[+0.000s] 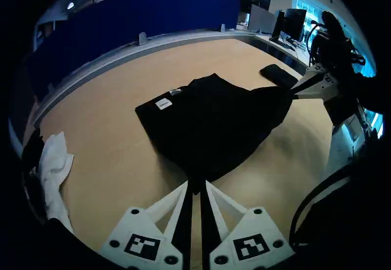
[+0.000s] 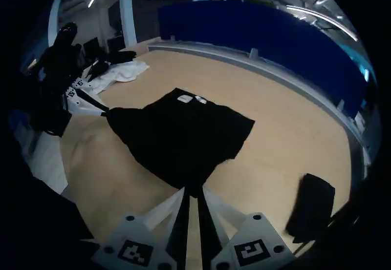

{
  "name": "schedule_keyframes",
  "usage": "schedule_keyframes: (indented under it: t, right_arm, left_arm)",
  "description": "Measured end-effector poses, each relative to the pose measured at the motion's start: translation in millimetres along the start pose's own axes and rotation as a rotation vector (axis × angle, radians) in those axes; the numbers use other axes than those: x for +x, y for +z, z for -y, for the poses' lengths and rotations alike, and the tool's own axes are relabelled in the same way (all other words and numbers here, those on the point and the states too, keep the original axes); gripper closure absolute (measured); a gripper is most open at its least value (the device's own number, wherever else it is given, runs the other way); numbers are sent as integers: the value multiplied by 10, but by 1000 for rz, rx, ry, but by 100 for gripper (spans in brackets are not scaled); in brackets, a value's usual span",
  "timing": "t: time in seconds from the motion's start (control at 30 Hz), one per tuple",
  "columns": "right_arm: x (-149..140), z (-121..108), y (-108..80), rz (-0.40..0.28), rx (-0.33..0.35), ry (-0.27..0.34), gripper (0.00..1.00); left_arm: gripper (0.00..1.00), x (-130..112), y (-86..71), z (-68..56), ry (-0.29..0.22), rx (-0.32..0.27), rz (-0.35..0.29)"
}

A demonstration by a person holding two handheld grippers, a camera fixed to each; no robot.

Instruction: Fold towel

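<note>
white cloth point(image 1: 54, 165): 9 o'clock edge of table point(image 1: 112, 138) in left gripper view, crumpled
left gripper point(image 1: 195, 184): at 6 o'clock, pointing level over the table; also seen at 9 o'clock in right gripper view
left jaws: nearly pressed together, pinching near corner of towel
towel point(image 1: 210, 123): black, table centre, mostly flat, two corners raised to the grippers
tags point(image 1: 163, 104): white, far edge of towel, writing unreadable
right gripper point(image 2: 191, 192): at 6 o'clock; at 3 o'clock in left gripper view
right jaws: nearly closed, pinching towel corner
black pad point(image 1: 278, 74): at 2 o'clock, just beyond the towel
</note>
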State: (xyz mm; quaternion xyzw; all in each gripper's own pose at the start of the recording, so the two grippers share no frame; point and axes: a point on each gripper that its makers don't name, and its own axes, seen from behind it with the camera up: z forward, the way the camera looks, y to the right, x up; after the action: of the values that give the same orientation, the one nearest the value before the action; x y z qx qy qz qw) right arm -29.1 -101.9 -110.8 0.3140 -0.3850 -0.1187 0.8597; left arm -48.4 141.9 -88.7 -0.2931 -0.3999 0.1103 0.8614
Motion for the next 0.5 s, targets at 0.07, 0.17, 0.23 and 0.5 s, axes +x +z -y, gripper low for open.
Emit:
schedule_keyframes:
  t: [0.07, 0.17, 0.23, 0.5]
  right_arm:
    - [48, 19, -63, -5, 0, -2, 89]
    - [97, 50, -144, -9, 3, -2, 89]
    - [115, 71, -193, -8, 6, -2, 89]
    - [146, 161, -391, -1, 10, 3, 90]
  left_arm:
    - [90, 25, -69, -14, -10, 2, 2]
    - [90, 65, -175, -37, -23, 6, 1]
    - [90, 87, -244, -56, -31, 8, 2]
    - [90, 117, -483, -173, -63, 0, 6]
